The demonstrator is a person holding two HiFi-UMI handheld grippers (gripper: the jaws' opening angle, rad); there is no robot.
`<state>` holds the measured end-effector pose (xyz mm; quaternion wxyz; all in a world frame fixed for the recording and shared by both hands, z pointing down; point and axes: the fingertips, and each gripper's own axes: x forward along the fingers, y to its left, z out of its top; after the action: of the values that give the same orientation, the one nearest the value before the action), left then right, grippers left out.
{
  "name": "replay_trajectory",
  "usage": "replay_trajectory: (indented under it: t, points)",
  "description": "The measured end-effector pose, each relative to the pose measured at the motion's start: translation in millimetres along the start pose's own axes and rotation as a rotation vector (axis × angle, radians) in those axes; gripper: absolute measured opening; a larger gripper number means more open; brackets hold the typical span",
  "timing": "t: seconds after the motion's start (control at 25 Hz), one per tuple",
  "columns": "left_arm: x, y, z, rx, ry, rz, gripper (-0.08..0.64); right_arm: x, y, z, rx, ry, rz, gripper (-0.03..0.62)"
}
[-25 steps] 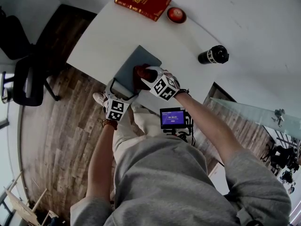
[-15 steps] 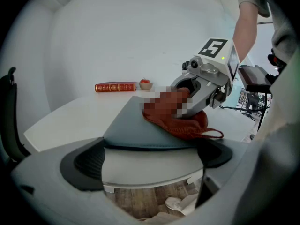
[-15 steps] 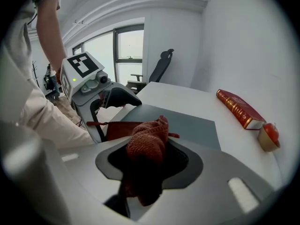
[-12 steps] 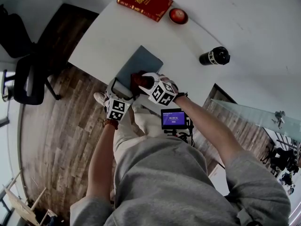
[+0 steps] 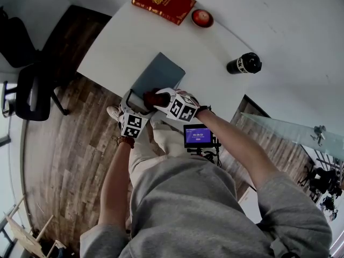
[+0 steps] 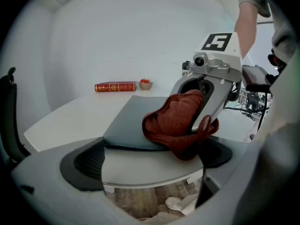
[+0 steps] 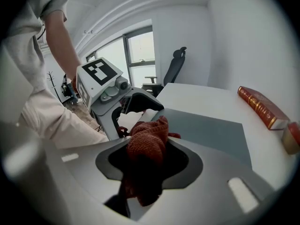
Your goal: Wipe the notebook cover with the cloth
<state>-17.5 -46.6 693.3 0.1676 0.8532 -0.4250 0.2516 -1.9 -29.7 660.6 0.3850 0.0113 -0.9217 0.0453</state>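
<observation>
A grey-blue notebook lies flat near the front edge of the white table. My right gripper is shut on a bunched red cloth, and its jaws are closing tighter on it. The cloth rests on the notebook's near corner and hangs a little over its edge. In the right gripper view the cloth fills the gap between the jaws, with the notebook beyond. My left gripper stands open at the table's front edge beside the notebook, its jaws wide apart with nothing pressed between them.
A red hardback book and a small red bowl sit at the far side of the table. A black can lies to the right. A dark office chair stands on the wooden floor at left. A small screen hangs below the right gripper.
My right gripper has dragged the cloth across the notebook toward its near edge and a little left. The left gripper has stayed at the table edge.
</observation>
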Motion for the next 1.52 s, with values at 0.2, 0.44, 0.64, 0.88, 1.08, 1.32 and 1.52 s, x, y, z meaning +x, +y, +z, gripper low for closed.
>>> replay_trajectory:
  t: [0.2,0.44,0.64,0.88,1.08,1.32,1.52]
  points:
    - [0,1,1,0.002,0.003,0.004,0.604,2,3,2,0.052,-0.014,0.073,0.169]
    - [1,-1,-1,-0.003,0.010,0.002,0.604,-3,14,7,0.134,-0.040,0.255,0.178]
    - [0,-1,1,-0.006,0.019,0.002,0.604,-27,-16,21,0.225,-0.142,0.236,0.190]
    - [-1,-2,1,-0.008,0.016,-0.001,0.604,-74,-107,41,0.298,-0.305,-0.058,0.196]
    - [-1,-1,-1,-0.013,0.025,0.000,0.604,-84,-164,38,0.320,-0.314,-0.253,0.196]
    - [0,-2,-1,-0.013,0.026,-0.001,0.604,-74,-191,34,0.331,-0.279,-0.361,0.198]
    - [0,-2,0,-0.012,0.028,-0.001,0.604,-57,-198,19,0.337,-0.196,-0.395,0.198]
